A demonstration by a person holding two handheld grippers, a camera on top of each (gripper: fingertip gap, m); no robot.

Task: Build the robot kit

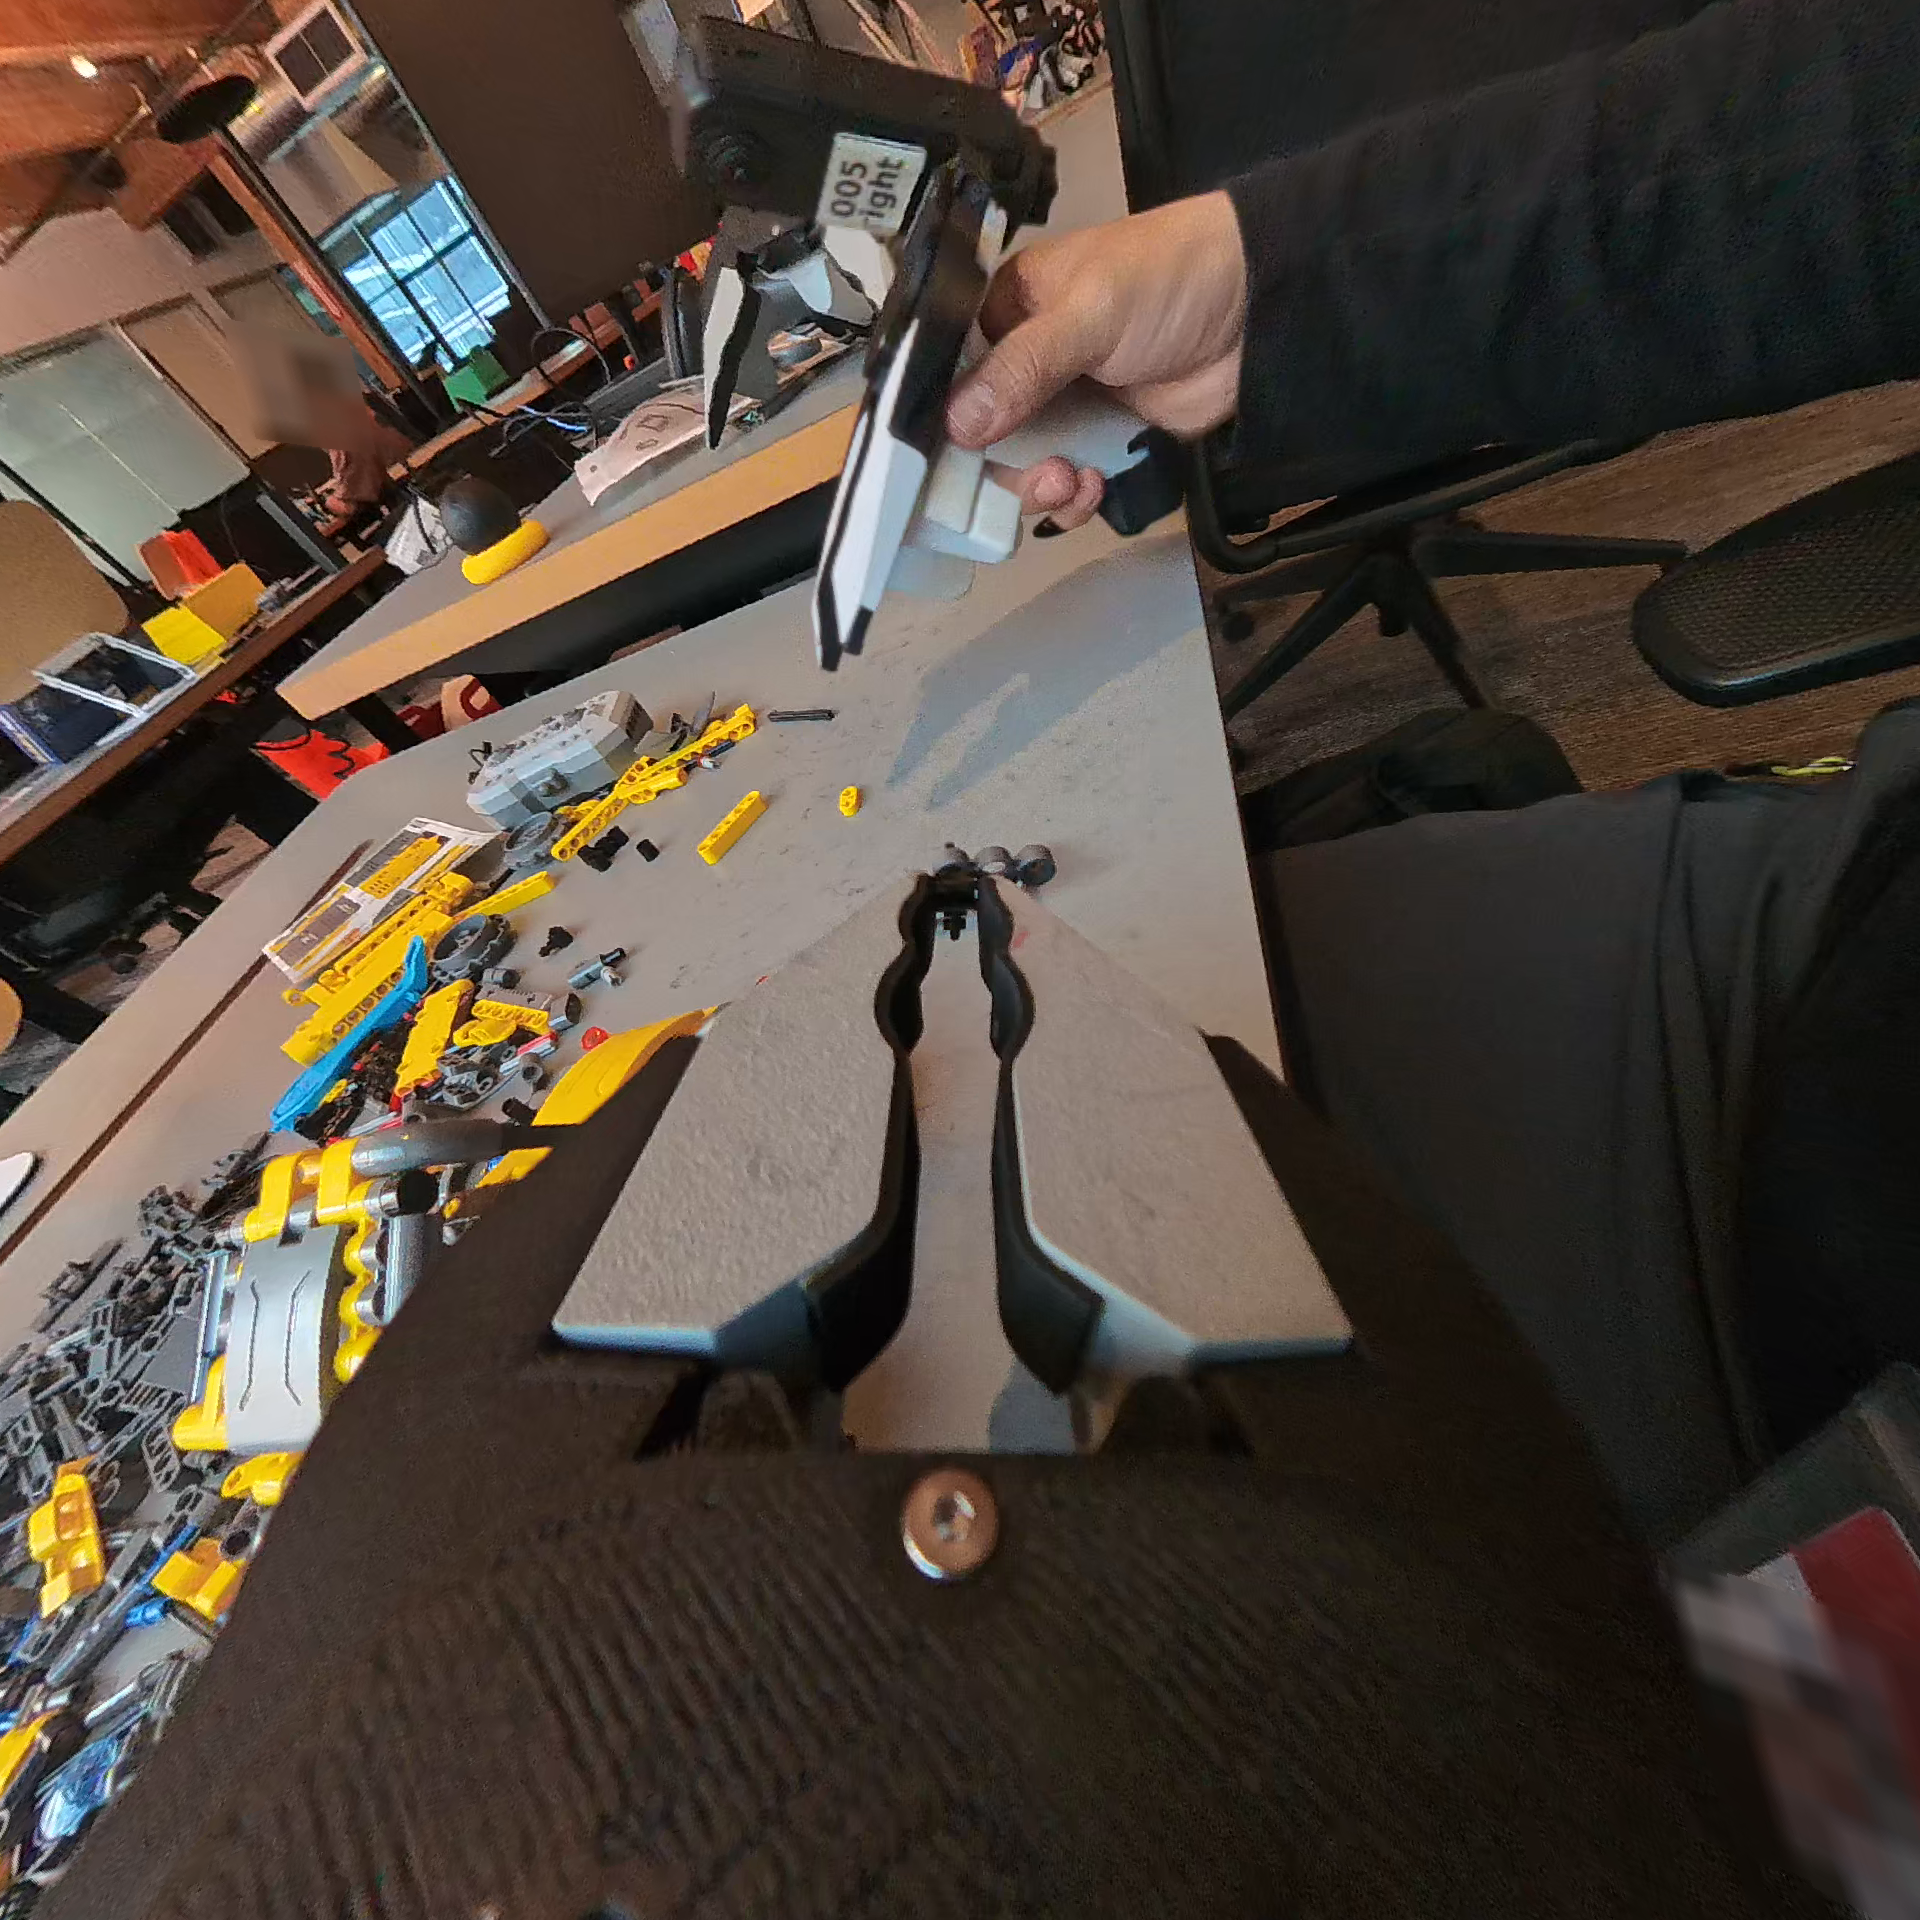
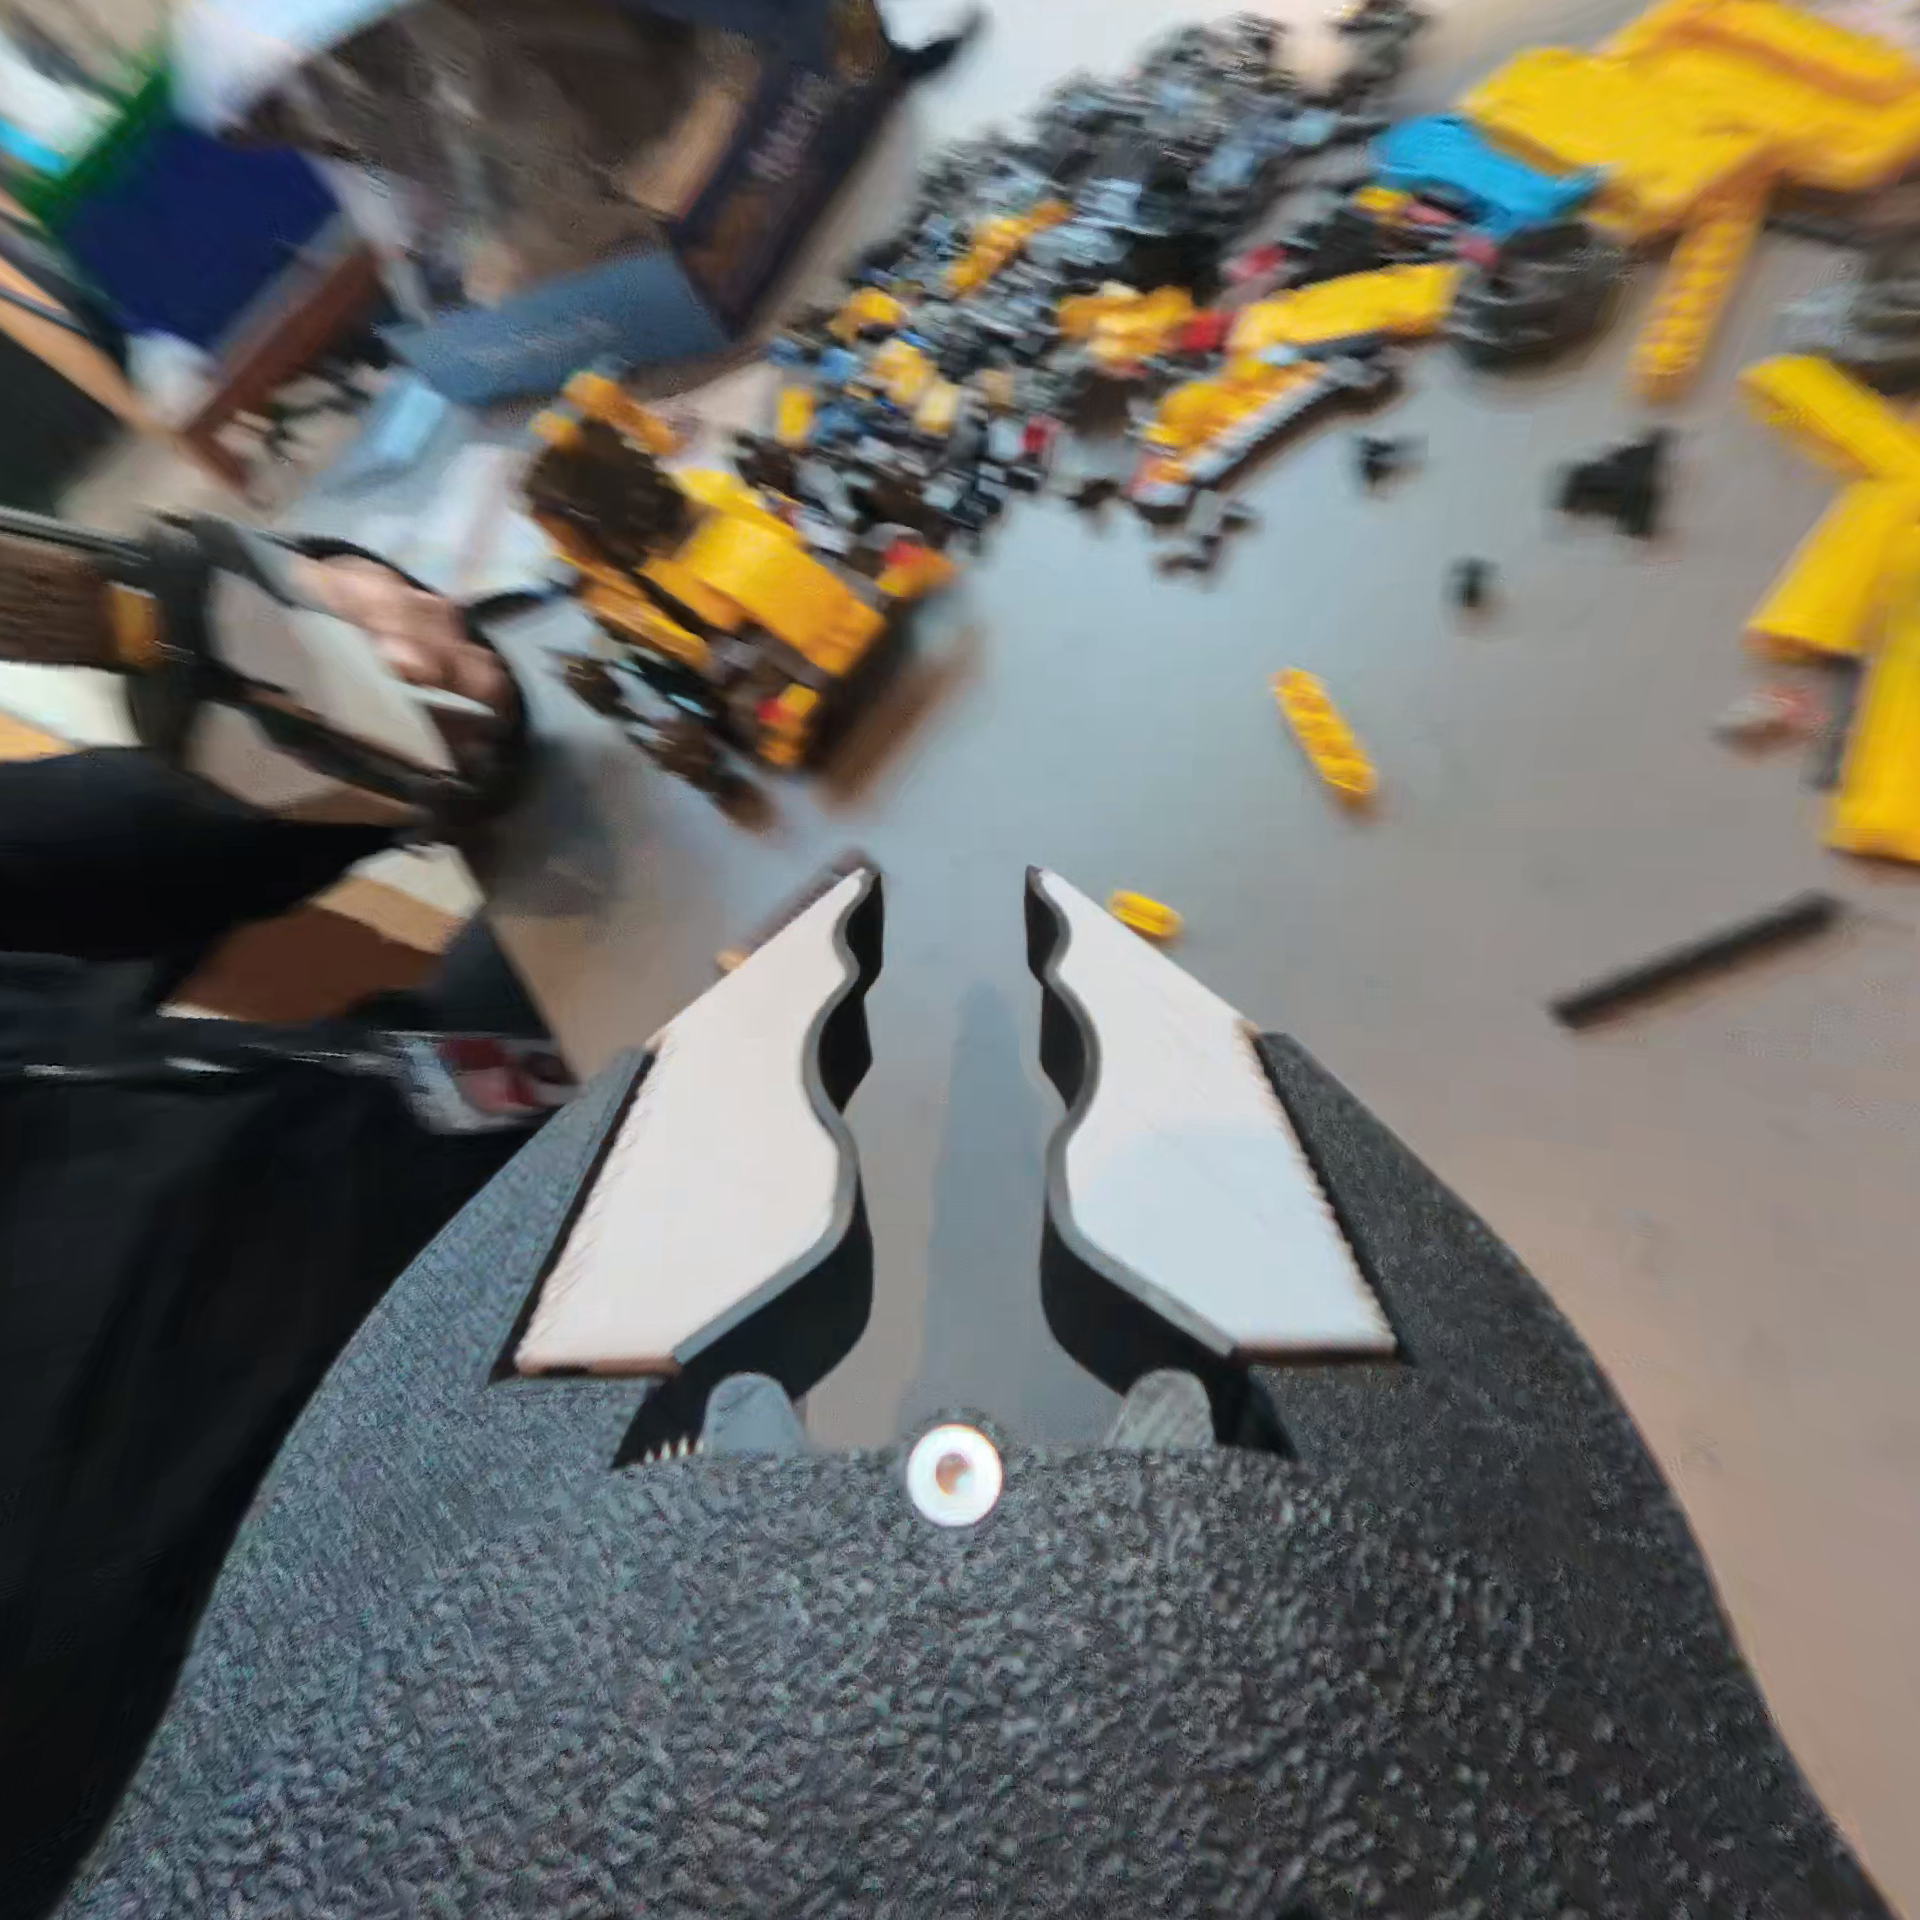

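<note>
Pinched between the nearly closed tips of the left hand-held gripper point(image 1: 954, 914), a small black pin piece point(image 1: 952, 921) is held low over the bench point(image 1: 1091, 727); the right hand-held gripper point(image 2: 954, 894) is raised above, parted and empty, with a black axle point(image 2: 1694, 961) lying crosswise to its right

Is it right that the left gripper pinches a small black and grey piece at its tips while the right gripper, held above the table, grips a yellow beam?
Not quite. The left gripper does pinch the small black and grey piece, but the right gripper is open and empty, as the right wrist view shows. The short yellow beam lies on the grey table.
</note>
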